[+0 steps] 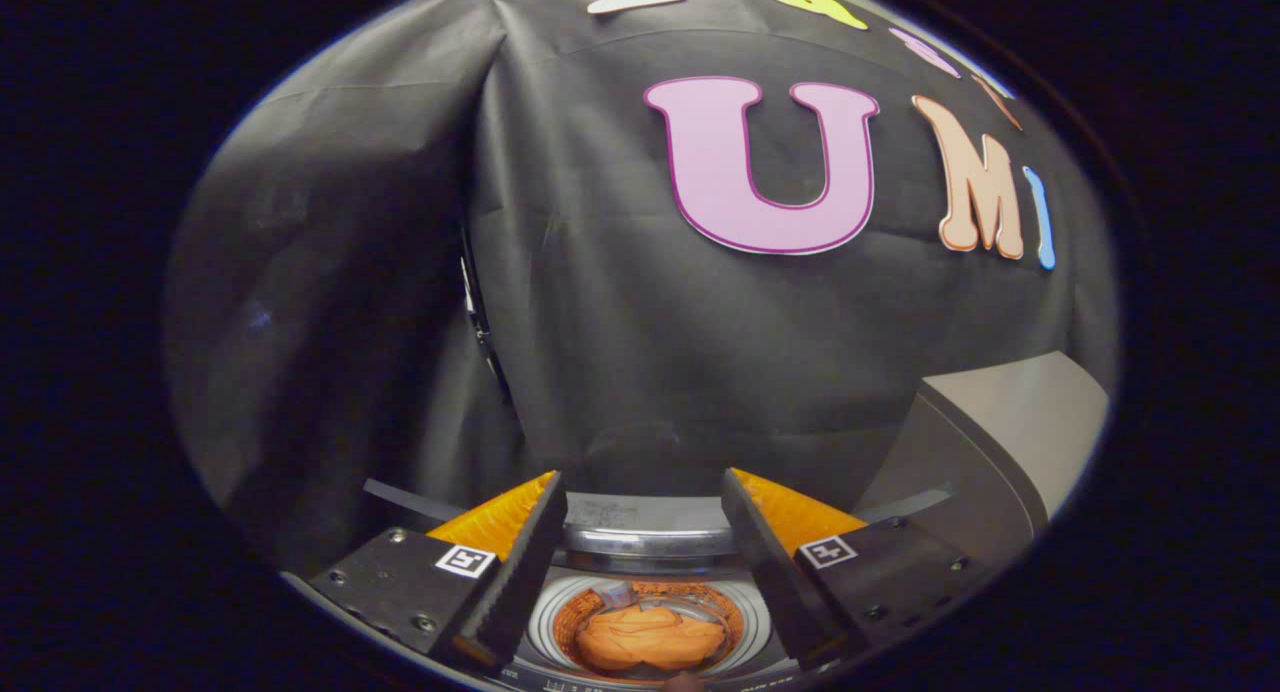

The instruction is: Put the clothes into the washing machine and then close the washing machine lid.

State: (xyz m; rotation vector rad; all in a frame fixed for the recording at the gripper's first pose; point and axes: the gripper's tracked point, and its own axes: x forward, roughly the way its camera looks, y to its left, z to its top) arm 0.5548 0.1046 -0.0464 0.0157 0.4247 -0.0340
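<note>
Orange crumpled cloth (648,640) lies inside the round steel drum of the top-loading washing machine (640,544), between and below the spread, empty fingers of the gripper (642,497), so loading looks done and the raised grey lid (985,452) likely needs lowering next.

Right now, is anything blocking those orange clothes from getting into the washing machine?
No, the orange clothes already lie inside the washing machine drum, seen between the open gripper fingers, which hold nothing. The raised lid stands open beside the drum; nothing visible blocks its closing.
</note>
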